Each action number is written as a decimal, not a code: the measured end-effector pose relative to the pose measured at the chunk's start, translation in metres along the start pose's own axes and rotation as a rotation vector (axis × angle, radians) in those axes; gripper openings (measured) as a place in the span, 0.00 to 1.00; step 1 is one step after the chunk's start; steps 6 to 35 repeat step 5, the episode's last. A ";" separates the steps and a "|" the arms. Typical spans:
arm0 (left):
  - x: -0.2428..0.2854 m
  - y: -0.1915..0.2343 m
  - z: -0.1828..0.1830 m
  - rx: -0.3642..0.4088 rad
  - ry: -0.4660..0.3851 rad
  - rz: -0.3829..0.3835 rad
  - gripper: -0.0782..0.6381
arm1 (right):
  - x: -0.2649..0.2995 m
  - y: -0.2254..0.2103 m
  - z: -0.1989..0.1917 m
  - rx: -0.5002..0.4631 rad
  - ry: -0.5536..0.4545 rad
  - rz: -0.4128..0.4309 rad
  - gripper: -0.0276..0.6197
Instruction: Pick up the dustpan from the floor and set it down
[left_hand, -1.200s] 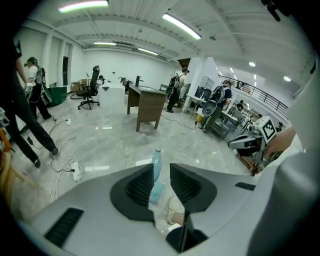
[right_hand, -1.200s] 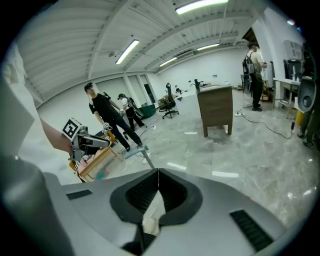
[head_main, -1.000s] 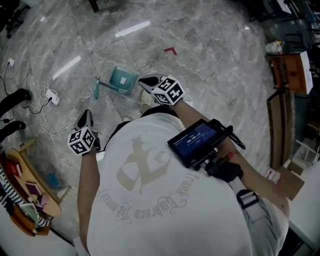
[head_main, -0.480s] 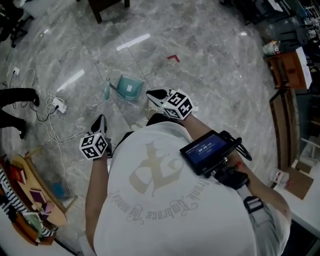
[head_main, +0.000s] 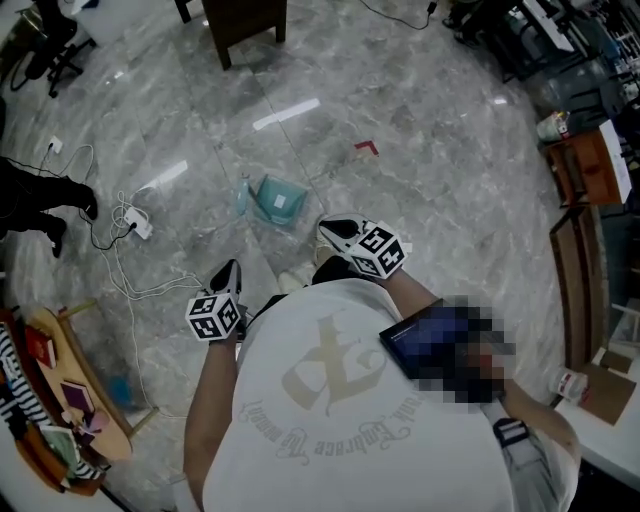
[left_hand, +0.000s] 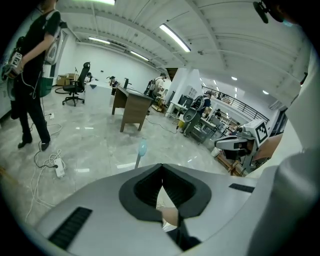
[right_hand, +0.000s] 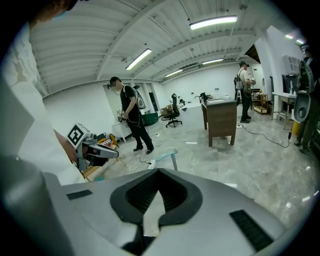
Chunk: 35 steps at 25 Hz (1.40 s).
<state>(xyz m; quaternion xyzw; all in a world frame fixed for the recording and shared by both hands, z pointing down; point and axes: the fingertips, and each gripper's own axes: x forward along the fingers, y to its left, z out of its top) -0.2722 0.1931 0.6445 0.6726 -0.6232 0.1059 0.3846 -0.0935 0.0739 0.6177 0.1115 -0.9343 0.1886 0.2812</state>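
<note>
Stepping forward has brought the teal dustpan nearer, yet it lies untouched on the floor ahead of your left gripper and right gripper, both closed and empty, so pickup and set-down remain

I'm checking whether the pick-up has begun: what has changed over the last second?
The head view swung farther up the floor, so a brown desk came into sight at the top, and the left tool, right tool and dustpan all sit lower in the picture. Nothing was taken hold of or let go. Both tools stay shut and empty; the dustpan still lies untouched on the floor.
</note>
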 end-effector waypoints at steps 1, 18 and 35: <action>-0.001 -0.001 -0.001 -0.001 0.003 -0.001 0.13 | 0.000 0.002 -0.002 0.001 0.005 0.001 0.07; -0.004 0.000 -0.001 -0.005 0.007 -0.001 0.13 | 0.000 0.006 -0.002 0.002 0.012 0.004 0.07; -0.004 0.000 -0.001 -0.005 0.007 -0.001 0.13 | 0.000 0.006 -0.002 0.002 0.012 0.004 0.07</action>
